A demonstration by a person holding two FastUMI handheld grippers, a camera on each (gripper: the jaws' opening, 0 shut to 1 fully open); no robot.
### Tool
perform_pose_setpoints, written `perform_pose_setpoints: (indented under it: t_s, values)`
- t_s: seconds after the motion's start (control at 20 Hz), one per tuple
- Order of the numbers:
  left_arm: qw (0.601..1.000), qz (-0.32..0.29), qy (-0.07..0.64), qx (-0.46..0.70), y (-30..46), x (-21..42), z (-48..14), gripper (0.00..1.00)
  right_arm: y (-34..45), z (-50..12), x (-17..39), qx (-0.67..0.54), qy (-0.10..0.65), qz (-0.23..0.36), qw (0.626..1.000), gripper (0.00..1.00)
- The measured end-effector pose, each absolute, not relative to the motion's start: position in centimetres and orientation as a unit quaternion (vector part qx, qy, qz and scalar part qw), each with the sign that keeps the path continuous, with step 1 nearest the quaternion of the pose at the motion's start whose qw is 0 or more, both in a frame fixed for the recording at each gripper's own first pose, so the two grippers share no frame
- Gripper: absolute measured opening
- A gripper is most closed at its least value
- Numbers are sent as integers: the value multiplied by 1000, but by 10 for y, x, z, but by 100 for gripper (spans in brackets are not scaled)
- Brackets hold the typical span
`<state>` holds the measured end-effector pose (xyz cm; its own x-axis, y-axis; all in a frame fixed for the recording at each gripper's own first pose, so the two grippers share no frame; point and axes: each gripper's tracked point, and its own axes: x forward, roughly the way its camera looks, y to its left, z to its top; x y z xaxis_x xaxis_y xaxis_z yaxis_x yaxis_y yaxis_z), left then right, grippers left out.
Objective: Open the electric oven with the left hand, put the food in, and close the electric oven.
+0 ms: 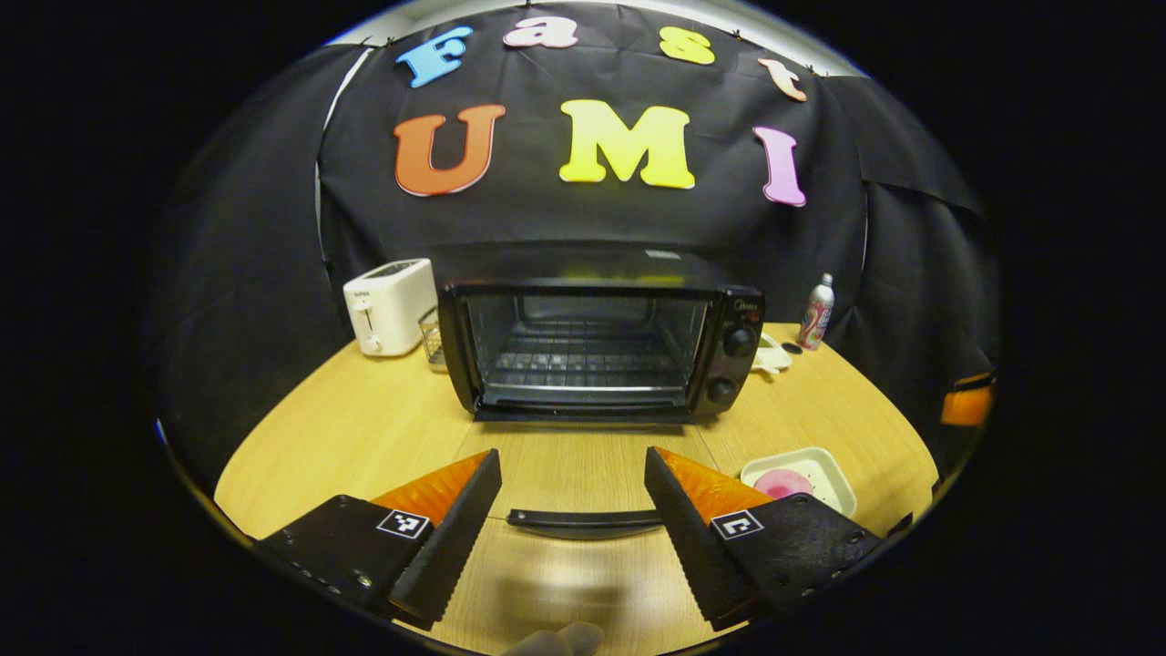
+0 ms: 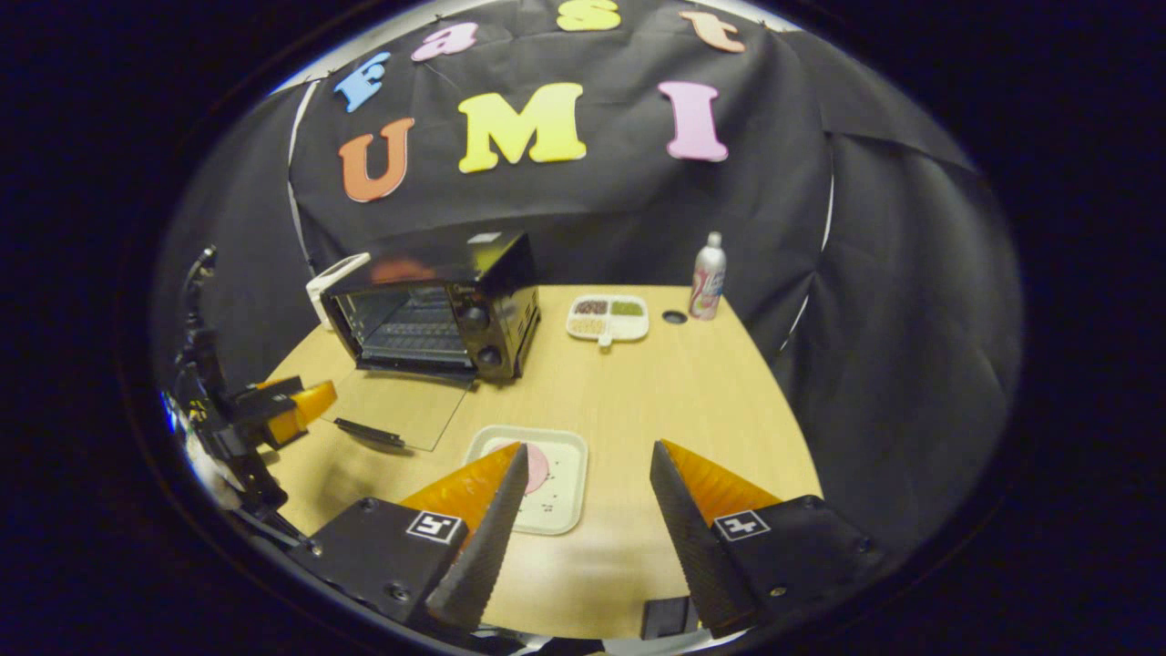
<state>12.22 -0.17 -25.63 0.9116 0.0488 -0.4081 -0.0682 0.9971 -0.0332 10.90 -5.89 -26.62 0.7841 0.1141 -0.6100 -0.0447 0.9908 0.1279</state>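
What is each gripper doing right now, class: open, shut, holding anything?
Left gripper: open, holding nothing, oven door handle between its fingers.
Right gripper: open, empty.

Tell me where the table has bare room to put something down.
Bare wood lies right of the oven, between the divided dish and the food tray. It is crowded before the oven, where the open door lies flat.

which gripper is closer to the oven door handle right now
Left. The left gripper hangs open right over the door handle. The right gripper sits farther off, above the tray of food.
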Motion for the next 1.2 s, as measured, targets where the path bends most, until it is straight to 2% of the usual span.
perform_pose_setpoints:
  t_s: [0.05,0.1,0.35,0.8,0.9,0.95,1.0,1.2]
  values:
    - [979,36,200,-23,-3,119,-243,96,-57,-282,114,62,346,50,935,83]
    - [980,44,191,-23,-1,116,-228,96,-54,-298,119,68,363,58,927,74]
    - [982,92,160,-30,0,95,-171,96,-48,-366,146,100,458,92,879,57]
    - [976,154,143,-49,-7,65,-137,96,-47,-408,164,93,571,111,808,24]
    - [975,158,144,-53,-5,64,-138,96,-48,-414,161,86,596,98,793,18]
    - [975,161,144,-55,-3,64,-139,96,-48,-414,163,82,602,91,789,23]
    - [975,160,144,-60,-4,63,-140,96,-48,-414,162,80,613,83,781,15]
    - [975,153,143,-75,-1,68,-144,96,-47,-416,163,69,651,54,754,16]
